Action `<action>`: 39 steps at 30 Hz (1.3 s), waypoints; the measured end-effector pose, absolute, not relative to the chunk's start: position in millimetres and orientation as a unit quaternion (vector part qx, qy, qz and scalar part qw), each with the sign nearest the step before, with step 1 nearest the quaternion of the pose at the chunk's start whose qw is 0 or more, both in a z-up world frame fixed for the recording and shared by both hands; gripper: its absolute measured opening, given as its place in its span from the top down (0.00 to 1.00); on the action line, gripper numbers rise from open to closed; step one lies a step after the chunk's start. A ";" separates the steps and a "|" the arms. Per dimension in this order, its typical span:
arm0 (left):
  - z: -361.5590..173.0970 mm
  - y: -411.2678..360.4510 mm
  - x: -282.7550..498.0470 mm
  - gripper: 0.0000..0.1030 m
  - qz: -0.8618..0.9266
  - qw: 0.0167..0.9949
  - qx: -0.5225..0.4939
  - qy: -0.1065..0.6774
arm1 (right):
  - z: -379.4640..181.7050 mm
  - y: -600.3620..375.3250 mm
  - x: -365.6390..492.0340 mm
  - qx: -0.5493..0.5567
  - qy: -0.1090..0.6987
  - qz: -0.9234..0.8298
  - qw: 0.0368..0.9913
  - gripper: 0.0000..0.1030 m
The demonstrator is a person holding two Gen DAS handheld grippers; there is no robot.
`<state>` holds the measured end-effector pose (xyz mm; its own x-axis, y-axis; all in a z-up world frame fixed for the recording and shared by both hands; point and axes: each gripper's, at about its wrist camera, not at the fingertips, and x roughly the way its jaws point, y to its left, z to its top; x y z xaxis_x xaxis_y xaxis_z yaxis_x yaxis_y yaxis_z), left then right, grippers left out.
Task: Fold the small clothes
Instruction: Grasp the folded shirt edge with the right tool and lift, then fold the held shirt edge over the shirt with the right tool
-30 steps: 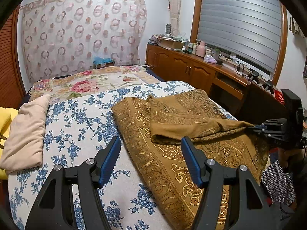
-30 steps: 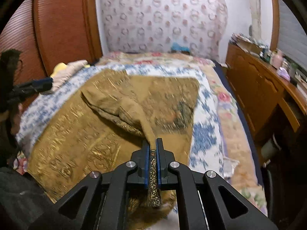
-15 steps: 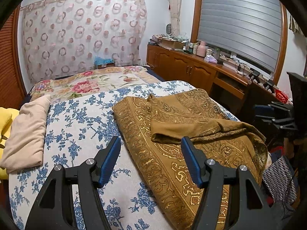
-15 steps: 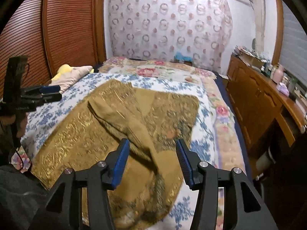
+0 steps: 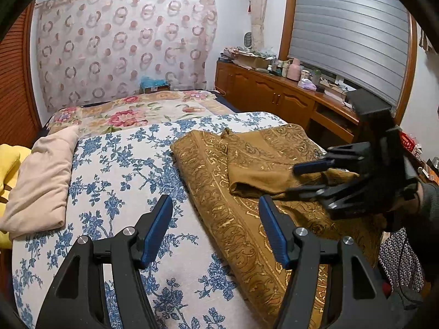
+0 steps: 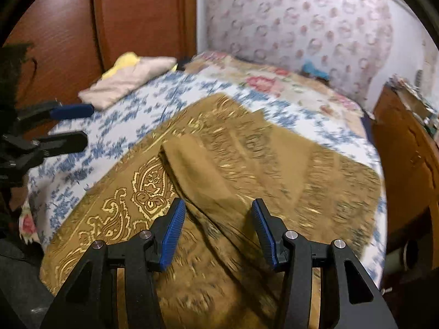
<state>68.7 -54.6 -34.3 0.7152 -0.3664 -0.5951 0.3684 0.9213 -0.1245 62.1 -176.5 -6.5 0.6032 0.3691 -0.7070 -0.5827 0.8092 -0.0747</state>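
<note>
Between the wide-apart fingers of the right gripper [image 6: 216, 229] lies the brown cloth [image 6: 225, 170] on the bed [image 5: 131, 170], only partly folded, while the left gripper [image 5: 215, 229] gapes beside it, holding nothing.

Gold-patterned brown cloth [image 5: 263, 175], partly folded, on bed.

The left wrist view looks from the bed's foot toward the circle-patterned curtain [image 5: 123, 44]. The right wrist view sits close above the gold-patterned brown cloth [image 6: 247, 164], angled leftward. Both share that cloth [image 5: 247, 170] and the blue-floral bedspread [image 5: 123, 164].
</note>
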 end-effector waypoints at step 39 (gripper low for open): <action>-61.2 -64.7 72.0 0.36 -0.210 0.911 -0.005 0.354 | 0.1 -265.9 108.3 -0.032 0.333 0.087 0.938 0.64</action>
